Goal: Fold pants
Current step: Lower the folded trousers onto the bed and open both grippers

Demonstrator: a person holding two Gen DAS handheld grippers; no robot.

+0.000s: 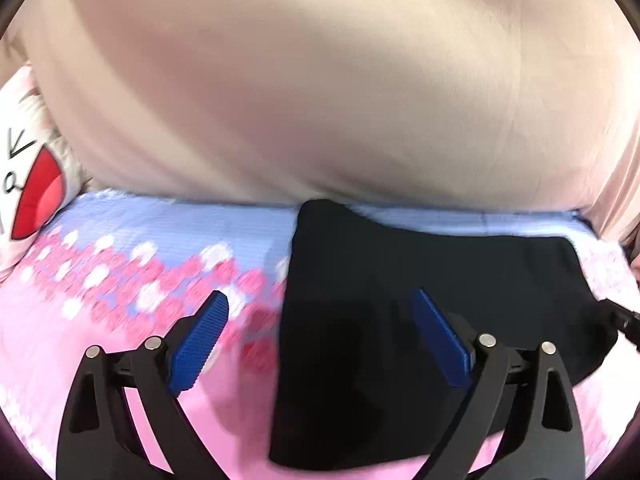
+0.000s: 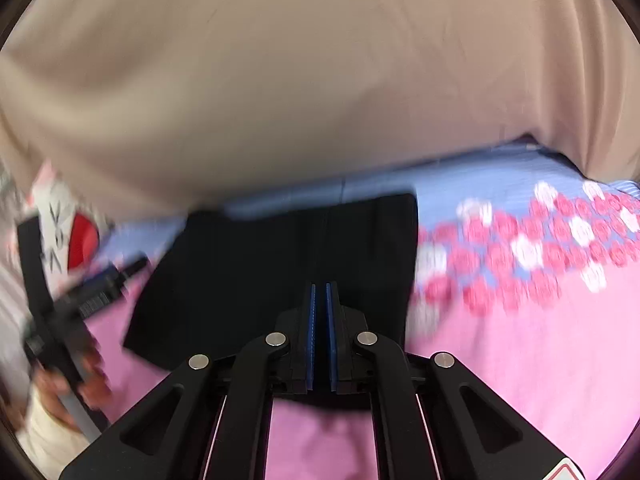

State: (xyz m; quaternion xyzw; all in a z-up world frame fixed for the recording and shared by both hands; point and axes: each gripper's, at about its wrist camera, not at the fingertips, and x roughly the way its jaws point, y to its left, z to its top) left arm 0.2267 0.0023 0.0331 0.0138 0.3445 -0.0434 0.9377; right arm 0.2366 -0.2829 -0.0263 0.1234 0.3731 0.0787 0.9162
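The black pants (image 1: 420,320) lie folded into a compact block on the pink floral bedsheet (image 1: 120,320). My left gripper (image 1: 320,300) is open, its blue pads spread wide, hovering over the left edge of the pants with nothing between the pads. In the right wrist view the pants (image 2: 260,272) lie ahead of my right gripper (image 2: 321,292), whose blue pads are nearly together above the near edge of the cloth. I cannot tell whether any cloth is pinched. The left gripper (image 2: 100,280) shows blurred at the left edge.
A beige padded headboard (image 1: 320,80) rises behind the bed. A white pillow with red print (image 1: 32,184) sits at the left. The sheet (image 2: 520,340) has a blue striped band and pink and white flowers.
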